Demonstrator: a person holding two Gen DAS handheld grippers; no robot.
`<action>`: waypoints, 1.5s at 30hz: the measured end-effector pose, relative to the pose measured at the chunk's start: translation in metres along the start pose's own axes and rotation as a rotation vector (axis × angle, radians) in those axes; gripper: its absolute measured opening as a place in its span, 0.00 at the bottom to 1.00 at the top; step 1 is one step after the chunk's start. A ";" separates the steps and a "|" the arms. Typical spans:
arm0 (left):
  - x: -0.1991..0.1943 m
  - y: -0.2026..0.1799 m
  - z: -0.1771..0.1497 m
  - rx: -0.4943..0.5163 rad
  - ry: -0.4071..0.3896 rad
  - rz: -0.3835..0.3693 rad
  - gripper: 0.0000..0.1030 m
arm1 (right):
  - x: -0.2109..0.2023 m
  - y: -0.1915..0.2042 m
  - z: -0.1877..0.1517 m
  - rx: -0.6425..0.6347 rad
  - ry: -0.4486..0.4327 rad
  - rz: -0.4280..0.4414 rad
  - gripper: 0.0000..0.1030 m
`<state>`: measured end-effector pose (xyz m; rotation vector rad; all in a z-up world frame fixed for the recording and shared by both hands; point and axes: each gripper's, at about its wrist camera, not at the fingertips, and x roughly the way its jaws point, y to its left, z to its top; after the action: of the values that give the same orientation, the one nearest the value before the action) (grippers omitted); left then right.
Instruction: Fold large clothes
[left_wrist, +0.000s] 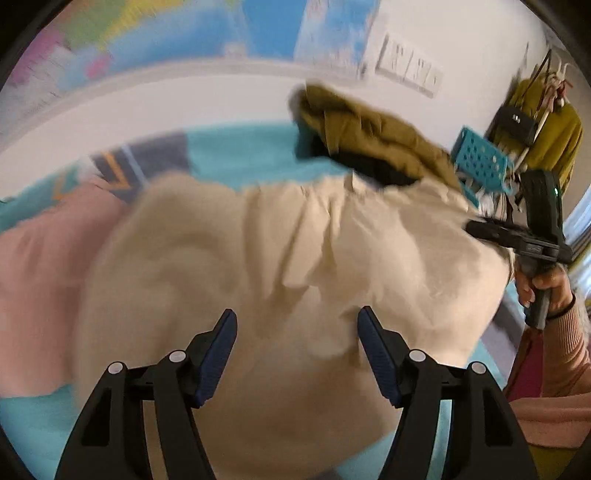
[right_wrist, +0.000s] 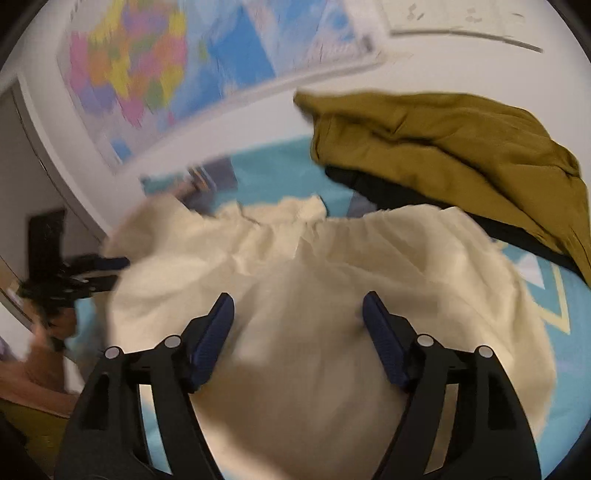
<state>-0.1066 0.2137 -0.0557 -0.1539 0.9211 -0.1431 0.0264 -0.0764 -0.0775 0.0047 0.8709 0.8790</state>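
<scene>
Open left gripper (left_wrist: 297, 354), cream garment (left_wrist: 295, 258), blue crate (left_wrist: 480, 162)

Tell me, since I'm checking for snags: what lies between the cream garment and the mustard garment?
A black garment lies there, tucked under the mustard garment and bordering the cream garment, clearest in the right wrist view.

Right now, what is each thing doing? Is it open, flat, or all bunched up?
Left gripper: open, empty.
Right gripper: open, empty.
Cream garment: spread out, wrinkled.
Olive jacket: heaped, crumpled.
Pink garment: lying beside the cream one.
</scene>
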 end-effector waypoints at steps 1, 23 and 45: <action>0.012 0.002 0.001 -0.009 0.022 0.005 0.63 | 0.012 0.000 0.002 -0.011 0.024 -0.030 0.51; 0.006 0.048 -0.004 -0.132 -0.060 0.015 0.55 | 0.010 -0.018 0.013 0.015 -0.083 -0.053 0.52; 0.001 0.038 -0.014 -0.099 -0.076 0.077 0.64 | -0.137 -0.100 -0.127 0.368 -0.298 -0.043 0.05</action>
<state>-0.1157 0.2500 -0.0720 -0.2134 0.8569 -0.0200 -0.0367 -0.2768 -0.1055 0.4247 0.7382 0.6469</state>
